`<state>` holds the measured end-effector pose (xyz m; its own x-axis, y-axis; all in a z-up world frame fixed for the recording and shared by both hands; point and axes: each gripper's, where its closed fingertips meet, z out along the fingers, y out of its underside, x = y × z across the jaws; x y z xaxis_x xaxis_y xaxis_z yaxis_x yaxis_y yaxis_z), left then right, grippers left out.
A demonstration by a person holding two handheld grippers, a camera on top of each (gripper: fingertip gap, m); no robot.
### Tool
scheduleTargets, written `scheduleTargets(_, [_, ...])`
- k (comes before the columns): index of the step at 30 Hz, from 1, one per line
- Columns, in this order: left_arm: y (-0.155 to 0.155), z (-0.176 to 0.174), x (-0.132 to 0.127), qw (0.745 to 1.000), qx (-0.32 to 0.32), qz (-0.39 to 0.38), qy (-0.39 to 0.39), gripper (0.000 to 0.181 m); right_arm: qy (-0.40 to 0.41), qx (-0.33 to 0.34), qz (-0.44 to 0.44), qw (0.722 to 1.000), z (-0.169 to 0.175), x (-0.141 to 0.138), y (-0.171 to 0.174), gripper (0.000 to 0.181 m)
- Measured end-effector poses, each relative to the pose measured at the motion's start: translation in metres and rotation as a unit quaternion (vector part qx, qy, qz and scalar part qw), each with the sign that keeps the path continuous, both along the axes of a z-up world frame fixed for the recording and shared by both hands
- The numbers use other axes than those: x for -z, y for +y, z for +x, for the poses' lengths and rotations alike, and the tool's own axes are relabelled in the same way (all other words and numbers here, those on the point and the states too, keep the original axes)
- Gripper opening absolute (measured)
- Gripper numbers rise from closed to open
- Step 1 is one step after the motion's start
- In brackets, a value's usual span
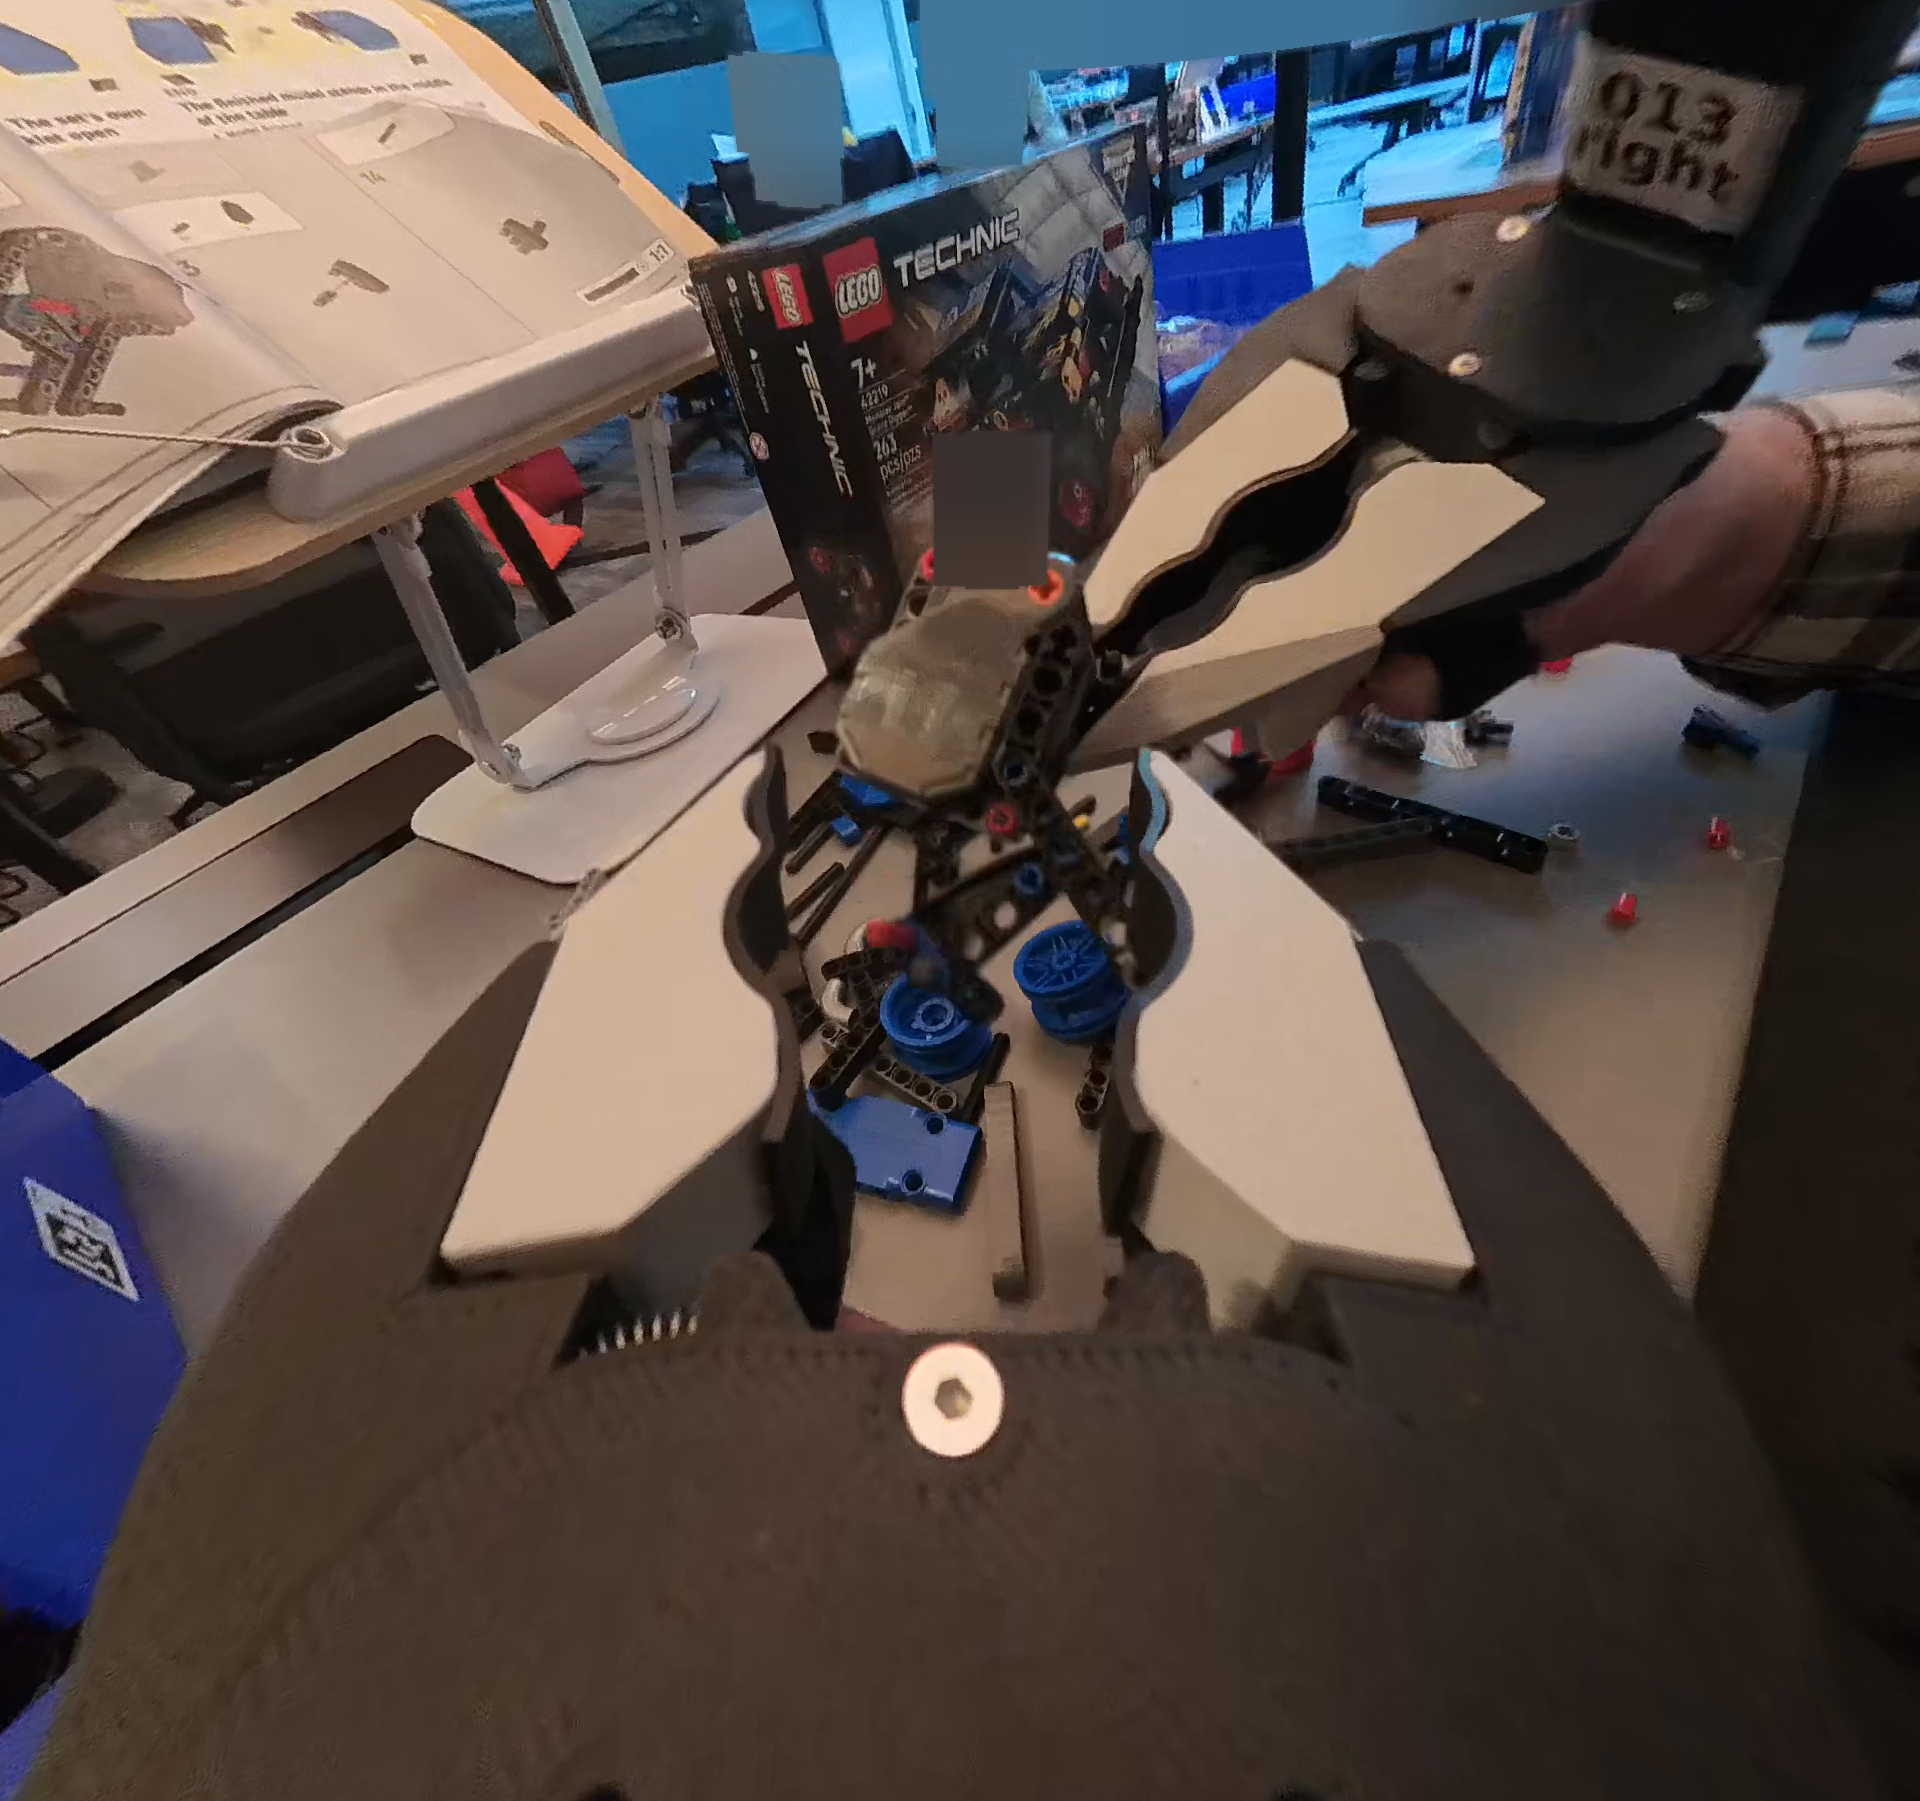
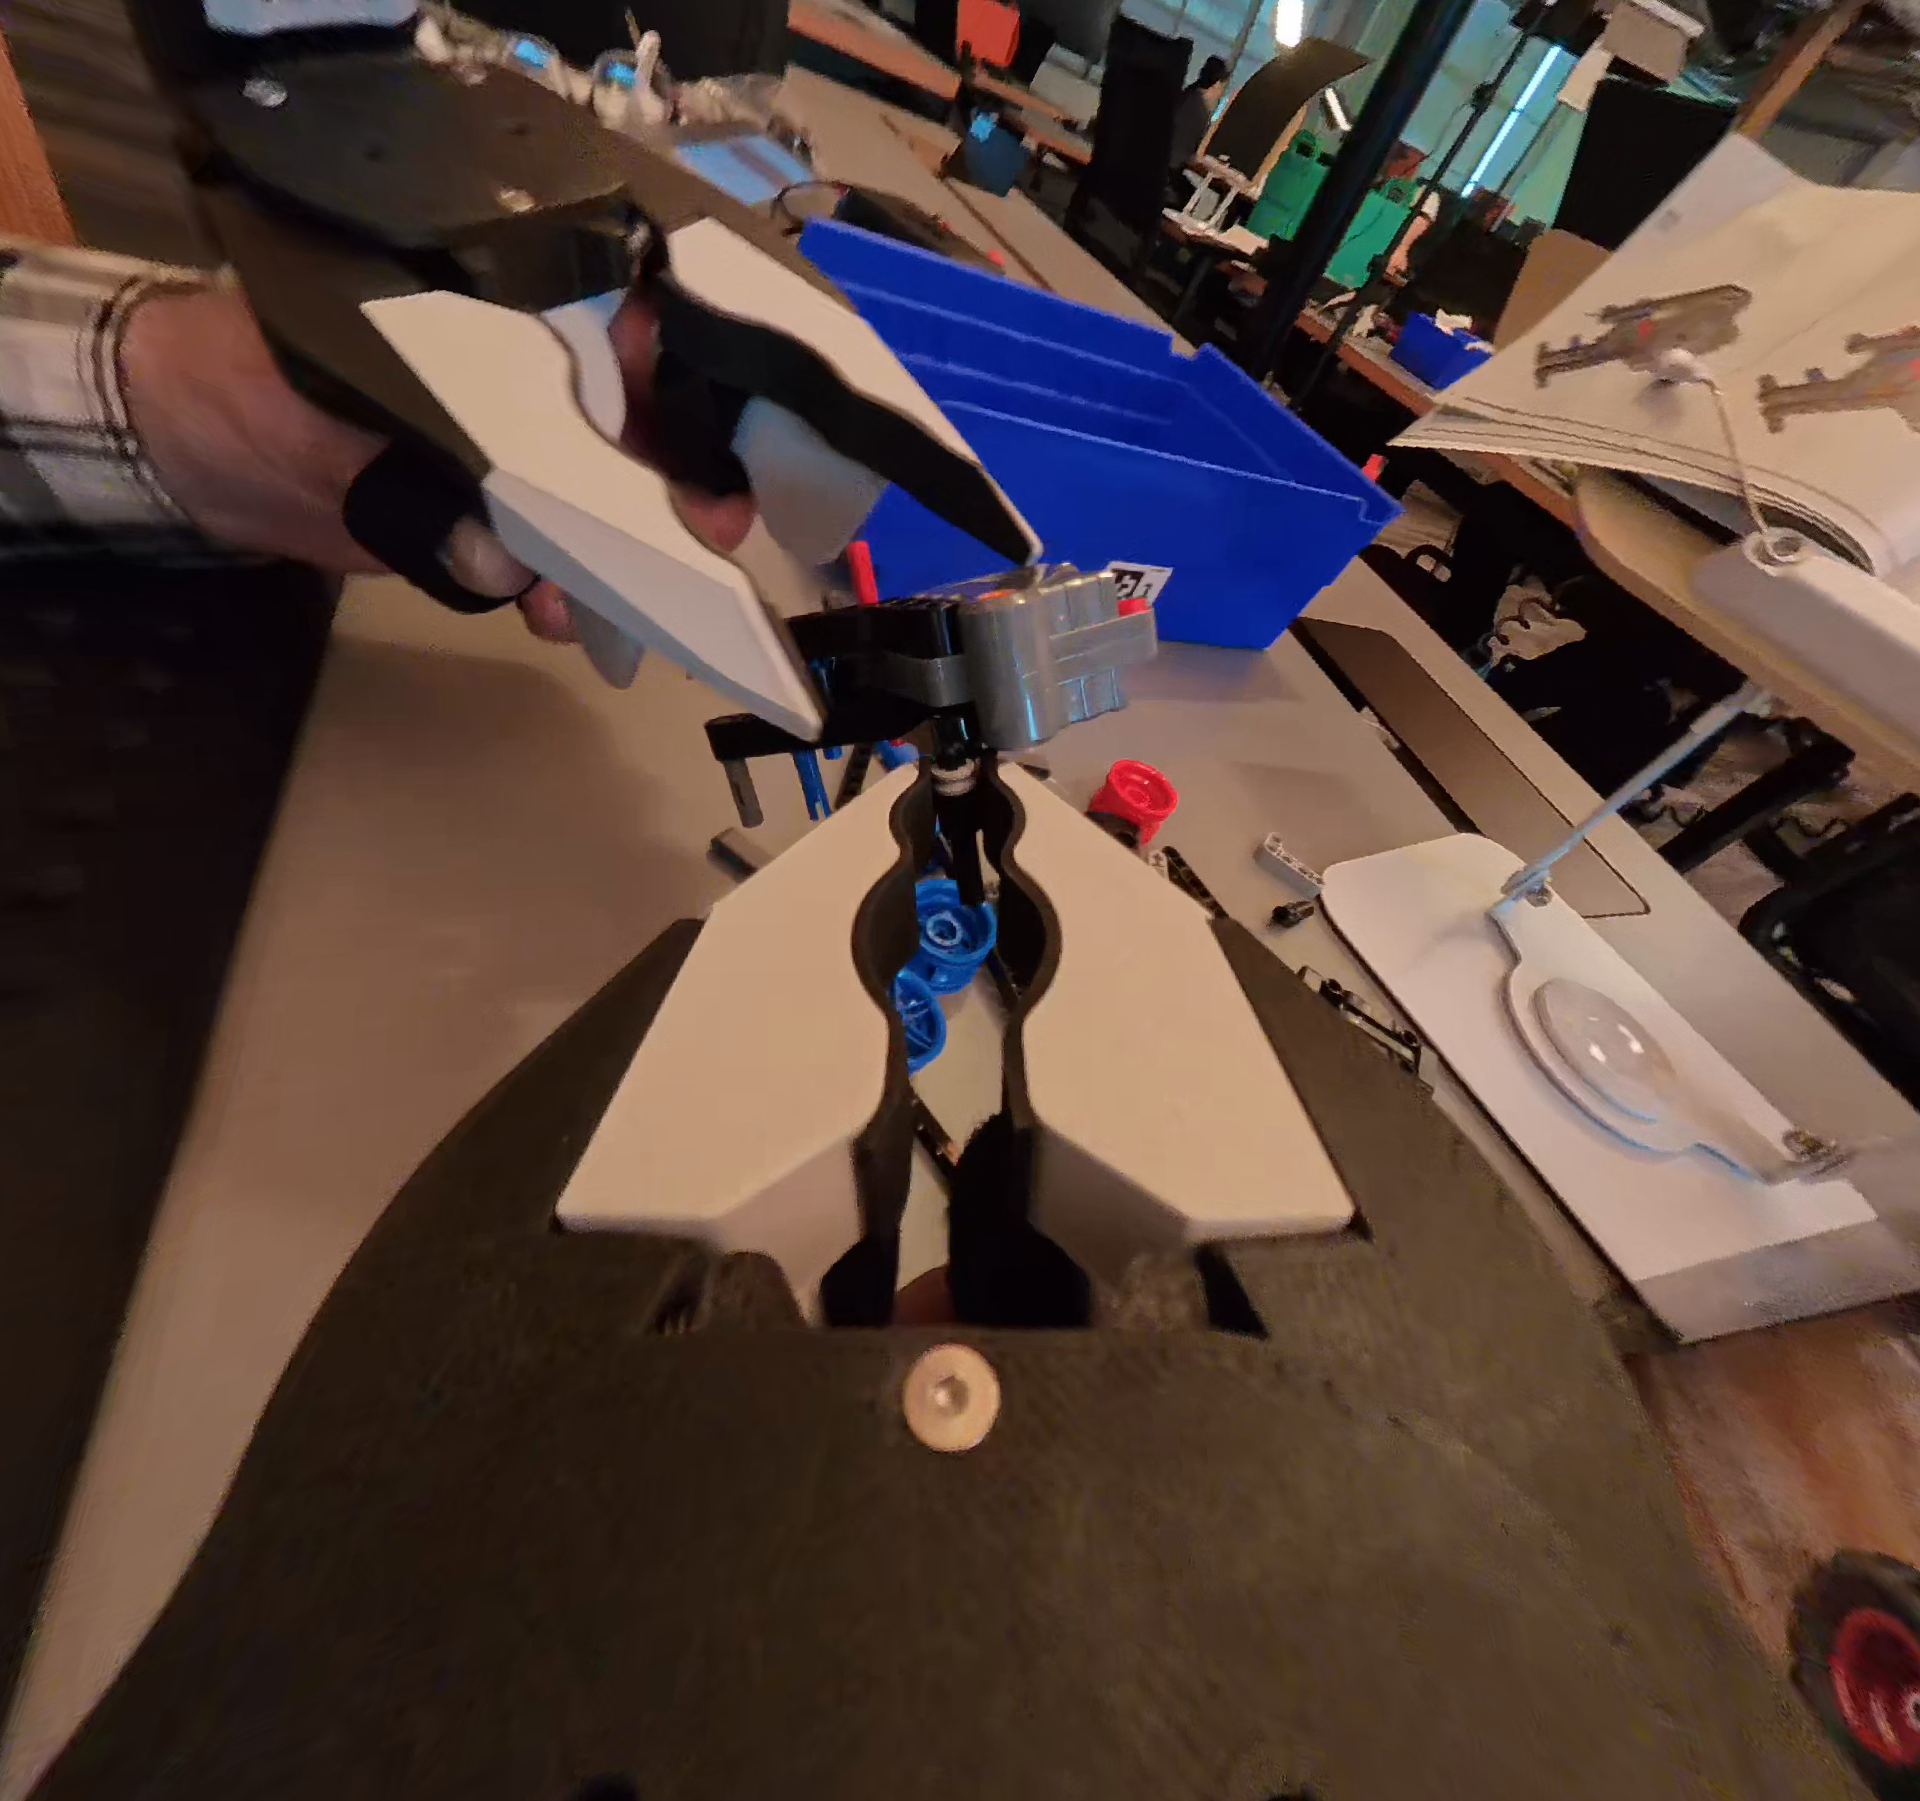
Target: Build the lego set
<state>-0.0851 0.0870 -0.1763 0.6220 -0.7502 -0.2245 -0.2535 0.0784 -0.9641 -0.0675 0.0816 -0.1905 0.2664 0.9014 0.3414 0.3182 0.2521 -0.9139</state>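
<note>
Half-built lego model (image 1: 971, 712) is held up off the counter (image 1: 312, 1003), in front of the lego box (image 1: 935, 369). Grey motor block on top, black beam frame below with blue and red pins.

Left claw (image 1: 951, 795): fingers part-way open in its own view, model's black frame between them. In the right wrist view the same claw (image 2: 920, 645) comes in from the left with its tips against the model's (image 2: 987, 660) black end, so it looks clamped on the frame, though the contact point is hard to see.

Right claw (image 2: 956, 785): nearly closed, tips pinched on a thin black axle hanging under the grey block. In the left wrist view it (image 1: 1101, 671) reaches in from the right, just beside the box, tips touching the model's side beam.

Under the model on the counter: two blue wheel hubs (image 1: 935, 1024), a blue panel piece (image 1: 899, 1149), loose black beams (image 1: 1423, 821), small red pins (image 1: 1621, 908) to the right. Red wheel hub (image 2: 1138, 795) sits just right of the model in the right wrist view.

Instruction booklet (image 1: 260, 224) open on a white stand (image 1: 623, 712), left of the box. Blue bin (image 2: 1091, 442) behind the model. A hand (image 2: 260, 463) in a plaid sleeve grips the left claw handle.
</note>
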Motion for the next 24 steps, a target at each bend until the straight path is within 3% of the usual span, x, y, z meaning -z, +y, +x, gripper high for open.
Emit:
scheduleTargets(8, [-0.005, 0.007, 0.007, 0.998, 0.006, 0.032, 0.052, 0.049, -0.059, -0.005, 0.068, 0.996, -0.005, 0.012, -0.009, 0.005])
scheduleTargets(10, [-0.006, 0.004, -0.008, 0.998, -0.005, 0.053, 0.025, 0.046, -0.031, 0.002, 0.064, 0.997, -0.004, 0.003, -0.007, 0.005])
scheduleTargets(13, [-0.003, -0.014, -0.036, 0.995, -0.041, 0.089, -0.03, 0.069, 0.058, 0.017, 0.03, 0.998, 0.008, -0.021, 0.005, 0.005])
scheduleTargets(16, [-0.009, -0.027, -0.057, 0.989, -0.039, 0.105, -0.093, 0.074, 0.137, 0.048, 0.048, 0.988, 0.028, -0.051, 0.018, 0.005])
scheduleTargets(24, [-0.018, -0.02, -0.062, 0.988, -0.027, 0.132, -0.08, 0.074, 0.206, 0.036, 0.124, 0.97, 0.043, -0.092, 0.0, 0.006])
